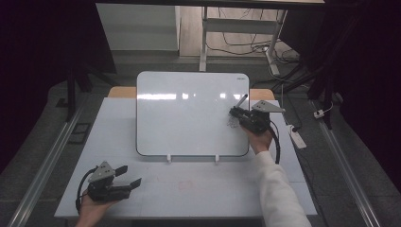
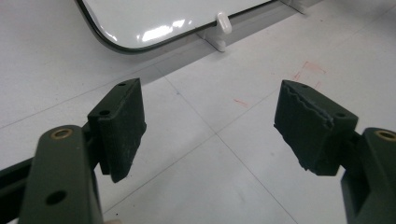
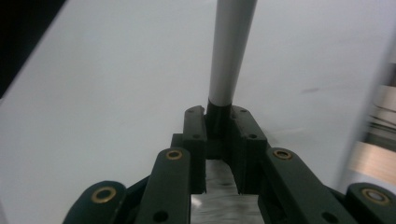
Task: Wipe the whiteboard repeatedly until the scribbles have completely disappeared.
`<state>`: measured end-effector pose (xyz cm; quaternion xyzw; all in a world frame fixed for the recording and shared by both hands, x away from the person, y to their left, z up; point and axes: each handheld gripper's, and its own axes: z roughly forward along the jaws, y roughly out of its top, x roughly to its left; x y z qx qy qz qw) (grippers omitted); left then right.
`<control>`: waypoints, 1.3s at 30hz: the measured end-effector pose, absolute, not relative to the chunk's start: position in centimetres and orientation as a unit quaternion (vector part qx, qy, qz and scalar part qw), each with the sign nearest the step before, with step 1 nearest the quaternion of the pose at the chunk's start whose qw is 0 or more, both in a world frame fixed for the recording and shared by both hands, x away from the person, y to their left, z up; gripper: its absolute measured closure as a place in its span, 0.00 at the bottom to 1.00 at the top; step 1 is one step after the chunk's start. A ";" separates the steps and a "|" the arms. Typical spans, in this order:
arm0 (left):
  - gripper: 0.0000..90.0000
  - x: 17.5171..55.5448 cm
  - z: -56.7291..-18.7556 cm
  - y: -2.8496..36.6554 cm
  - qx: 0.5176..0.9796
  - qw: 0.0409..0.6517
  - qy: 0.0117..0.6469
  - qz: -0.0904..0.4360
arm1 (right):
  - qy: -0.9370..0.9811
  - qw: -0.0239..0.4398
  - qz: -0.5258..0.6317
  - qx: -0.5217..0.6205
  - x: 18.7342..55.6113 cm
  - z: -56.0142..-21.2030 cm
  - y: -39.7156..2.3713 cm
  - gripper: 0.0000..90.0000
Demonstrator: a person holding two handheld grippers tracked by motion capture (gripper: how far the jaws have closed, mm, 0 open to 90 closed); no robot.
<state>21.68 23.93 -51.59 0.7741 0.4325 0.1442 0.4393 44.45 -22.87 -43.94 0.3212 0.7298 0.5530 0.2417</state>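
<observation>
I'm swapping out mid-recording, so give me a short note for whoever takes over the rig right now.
Right gripper: shut on a marker, held at the right side of the whiteboard.
Left gripper: open, holding nothing, low over the table in front of the board's left corner.
Whiteboard: propped upright on two white feet.
Done: marker picked up and brought to the board; faint marks show by the gripper, too small to read.
Left: probably finish the work on the board, then set the marker down.
</observation>
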 end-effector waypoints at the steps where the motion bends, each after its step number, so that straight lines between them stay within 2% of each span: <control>1: 0.28 21.6 -51.6 23.9 0.774 0.439 0.432 0.145 | 0.715 0.250 0.558 0.339 44.6 -43.8 -23.4 0.86; 5: 0.28 21.6 -51.5 23.8 0.774 0.441 0.430 0.147 | 0.707 0.245 0.565 0.347 44.5 -43.9 -23.5 0.86; 6: 0.28 21.7 -51.5 23.9 0.774 0.441 0.431 0.146 | 0.741 0.230 0.553 0.304 44.0 -44.4 -22.4 0.86; 9: 0.28 21.7 -51.6 23.9 0.774 0.439 0.433 0.145 | 0.745 0.233 0.548 0.300 43.9 -44.4 -22.3 0.86; 14: 0.28 21.5 -51.4 23.9 0.774 0.441 0.430 0.147 | 0.690 0.278 0.563 0.360 44.4 -43.8 -24.4 0.86; 17: 0.28 21.7 -51.6 23.9 0.773 0.440 0.433 0.146 | 0.716 0.255 0.558 0.333 44.1 -44.2 -23.8 0.86; 19: 0.28 21.7 -51.6 23.9 0.774 0.440 0.432 0.146 | 0.730 0.257 0.548 0.318 44.1 -44.1 -23.7 0.86; 21: 0.28 21.6 -51.5 23.9 0.774 0.440 0.431 0.146 | 0.685 0.271 0.566 0.370 44.6 -43.7 -25.1 0.86; 27: 0.28 21.8 -51.6 23.8 0.775 0.438 0.432 0.145 | 0.729 0.258 0.550 0.316 44.3 -43.9 -23.1 0.86; 31: 0.28 21.6 -51.5 23.7 0.775 0.439 0.430 0.146 | 0.694 0.271 0.565 0.354 45.0 -43.4 -23.8 0.86; 36: 0.28 21.8 -51.6 23.9 0.774 0.439 0.432 0.144 | 0.732 0.249 0.554 0.311 44.6 -43.9 -22.6 0.86; 39: 0.28 21.7 -51.6 23.8 0.776 0.438 0.430 0.144 | 0.700 0.264 0.563 0.352 44.9 -43.5 -23.7 0.86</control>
